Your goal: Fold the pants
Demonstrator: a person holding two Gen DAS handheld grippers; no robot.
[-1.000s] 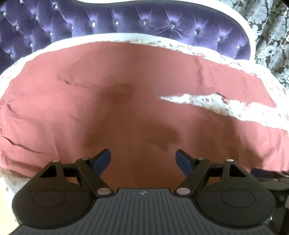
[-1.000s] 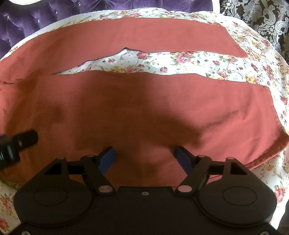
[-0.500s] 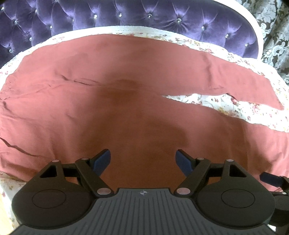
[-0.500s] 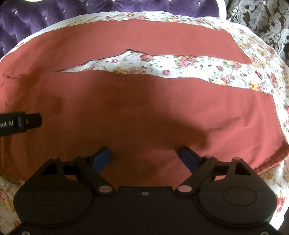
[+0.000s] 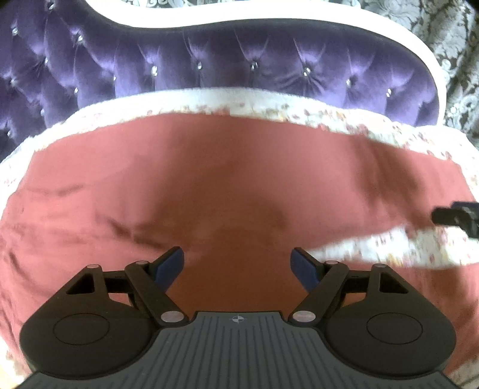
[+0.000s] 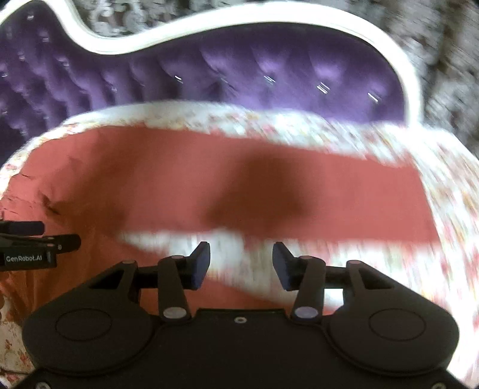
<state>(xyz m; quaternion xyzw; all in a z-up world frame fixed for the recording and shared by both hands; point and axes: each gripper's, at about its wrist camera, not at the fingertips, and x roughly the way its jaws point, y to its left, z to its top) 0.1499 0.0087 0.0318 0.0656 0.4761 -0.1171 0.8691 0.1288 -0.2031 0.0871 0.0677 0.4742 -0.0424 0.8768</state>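
Observation:
Rust-red pants [image 5: 209, 185] lie spread flat on a floral bed sheet [image 5: 389, 242], waist to the left, legs running right. In the right wrist view the far leg [image 6: 299, 194] crosses the frame, with a strip of sheet [image 6: 233, 242] between the legs. My left gripper [image 5: 236, 263] is open and empty above the seat of the pants, near the crotch split. My right gripper [image 6: 241, 260] is open and empty above the gap between the legs. Each gripper shows at the edge of the other's view: the right one [image 5: 458, 217], the left one [image 6: 30, 242]. Both views are blurred.
A purple tufted headboard [image 5: 239, 65] with a white frame [image 6: 269, 22] stands behind the bed. Patterned grey wallpaper [image 5: 449, 36] lies beyond it. The floral sheet borders the pants at the far edge [image 6: 269, 119] and at the right [image 6: 449, 209].
Both grippers have moved forward over the pants toward the headboard, which now fills more of each view. The right gripper's jaws have narrowed somewhat. Both stay empty.

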